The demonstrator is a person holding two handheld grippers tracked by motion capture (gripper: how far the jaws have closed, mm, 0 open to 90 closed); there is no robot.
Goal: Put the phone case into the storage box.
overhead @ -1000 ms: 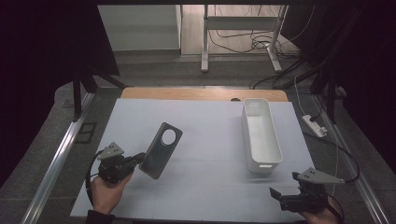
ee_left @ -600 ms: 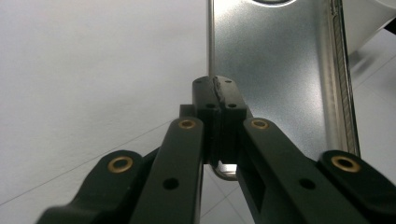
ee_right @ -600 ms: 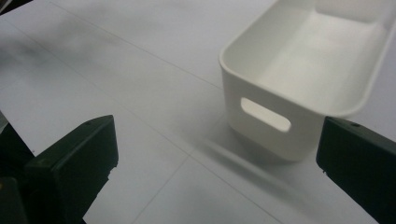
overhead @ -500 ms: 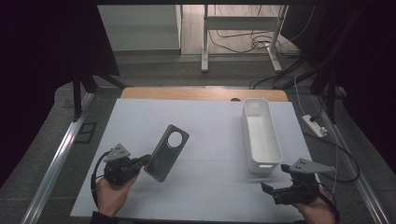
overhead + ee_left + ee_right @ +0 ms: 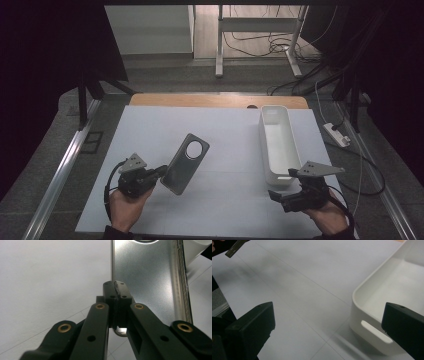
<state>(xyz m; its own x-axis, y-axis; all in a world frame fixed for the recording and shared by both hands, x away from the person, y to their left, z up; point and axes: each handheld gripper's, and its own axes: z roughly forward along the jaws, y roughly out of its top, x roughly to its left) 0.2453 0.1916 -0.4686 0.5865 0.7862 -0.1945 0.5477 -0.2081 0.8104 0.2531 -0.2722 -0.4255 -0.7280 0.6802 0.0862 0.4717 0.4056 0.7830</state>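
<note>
Phone case in the air, bin waiting on the right

Carrying looks to be the step in hand. The left gripper (image 5: 161, 173) has its jaws clamped on the bottom edge of a grey phone case (image 5: 184, 163), pinching the thin wall near one corner, and the case is lifted off the white counter (image 5: 230, 135), tilted, with its round camera cutout at the upper end. From the left gripper view the two black jaws meet tight on the case's rim (image 5: 116, 290), and the inner face of the case runs up and away from them.

The right gripper (image 5: 276, 196) sits low at the near right corner of the counter, just beside the near end of the long white bin (image 5: 276, 145). Its jaws stand wide apart with nothing between them; in the right gripper view the bin's end wall and handle slot (image 5: 375, 331) lie between and just beyond them.

My guess is that the case is headed for the bin, which looks empty. The next move would call for swinging the left hand across to the right, well over the bin's rim, then lowering before letting go. The pinch is on one thin edge only, so the case could pivot or slip if the hand moves sharply. The right gripper may need to steady the bin or clear out of the path.
</note>
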